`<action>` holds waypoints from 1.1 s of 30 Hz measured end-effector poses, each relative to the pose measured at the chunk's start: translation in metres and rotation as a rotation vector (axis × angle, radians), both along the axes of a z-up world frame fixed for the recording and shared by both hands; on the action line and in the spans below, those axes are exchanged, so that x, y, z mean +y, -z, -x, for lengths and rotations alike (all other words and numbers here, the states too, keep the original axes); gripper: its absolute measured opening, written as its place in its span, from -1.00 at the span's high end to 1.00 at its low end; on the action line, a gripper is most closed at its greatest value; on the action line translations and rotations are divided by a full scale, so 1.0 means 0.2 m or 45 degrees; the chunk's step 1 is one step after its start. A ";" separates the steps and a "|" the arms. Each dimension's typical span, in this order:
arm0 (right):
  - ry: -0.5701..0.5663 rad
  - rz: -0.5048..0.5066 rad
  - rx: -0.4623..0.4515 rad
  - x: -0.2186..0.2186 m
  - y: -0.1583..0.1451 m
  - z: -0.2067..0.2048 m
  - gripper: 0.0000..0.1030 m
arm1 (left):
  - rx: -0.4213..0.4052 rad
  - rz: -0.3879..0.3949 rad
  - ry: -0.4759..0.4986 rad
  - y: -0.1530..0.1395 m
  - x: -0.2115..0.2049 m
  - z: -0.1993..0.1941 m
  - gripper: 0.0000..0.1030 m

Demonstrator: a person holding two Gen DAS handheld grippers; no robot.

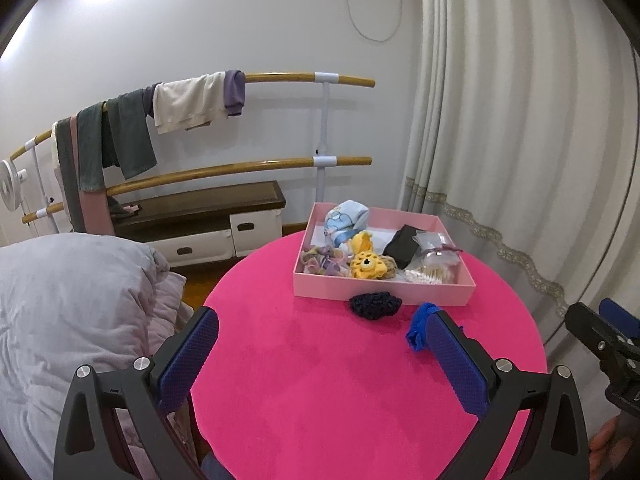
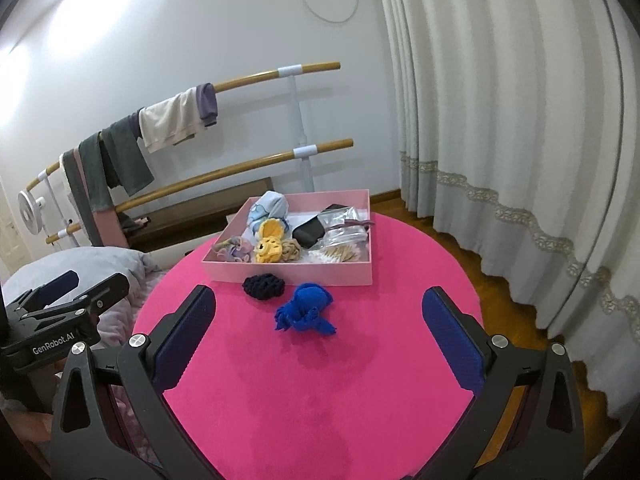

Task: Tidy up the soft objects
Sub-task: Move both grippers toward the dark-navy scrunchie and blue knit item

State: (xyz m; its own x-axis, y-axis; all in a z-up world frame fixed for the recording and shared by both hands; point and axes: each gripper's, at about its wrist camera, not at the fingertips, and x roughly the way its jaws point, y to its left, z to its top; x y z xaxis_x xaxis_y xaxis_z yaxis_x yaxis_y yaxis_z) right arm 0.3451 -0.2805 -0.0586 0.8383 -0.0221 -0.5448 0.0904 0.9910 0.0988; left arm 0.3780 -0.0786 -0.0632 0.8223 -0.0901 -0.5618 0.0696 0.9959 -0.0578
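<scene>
We hold both grippers spread wide and empty above the round pink table (image 2: 320,400): the left gripper (image 1: 322,332), the right gripper (image 2: 320,312). The blue crocheted piece (image 2: 306,310) lies between our right fingers, its fringe trailing toward us. Beyond it the navy crocheted piece (image 2: 264,286) lies crosswise, just before the pink box (image 2: 288,272) of soft things.

Both cameras look from the near edge of the round pink table (image 1: 320,380), facing the pink box (image 2: 288,270) at its far edge.
</scene>
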 end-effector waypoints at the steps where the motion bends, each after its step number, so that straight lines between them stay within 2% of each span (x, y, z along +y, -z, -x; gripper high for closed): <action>1: 0.000 0.003 0.000 0.00 0.00 0.00 -1.00 | -0.001 0.000 -0.001 0.00 0.00 0.00 -1.00; 10: -0.006 0.004 0.019 0.02 0.02 -0.03 -1.00 | 0.011 0.004 -0.013 0.04 0.01 -0.02 -1.00; 17: -0.003 0.006 0.060 0.01 0.07 -0.09 -1.00 | 0.061 0.004 -0.013 0.09 0.01 -0.10 -1.00; 24: -0.010 -0.001 0.146 0.00 0.19 -0.22 -1.00 | 0.119 -0.004 -0.003 0.18 0.01 -0.24 -1.00; 33: -0.042 -0.038 0.294 -0.01 0.44 -0.46 -1.00 | 0.219 -0.017 -0.007 0.35 0.00 -0.49 -1.00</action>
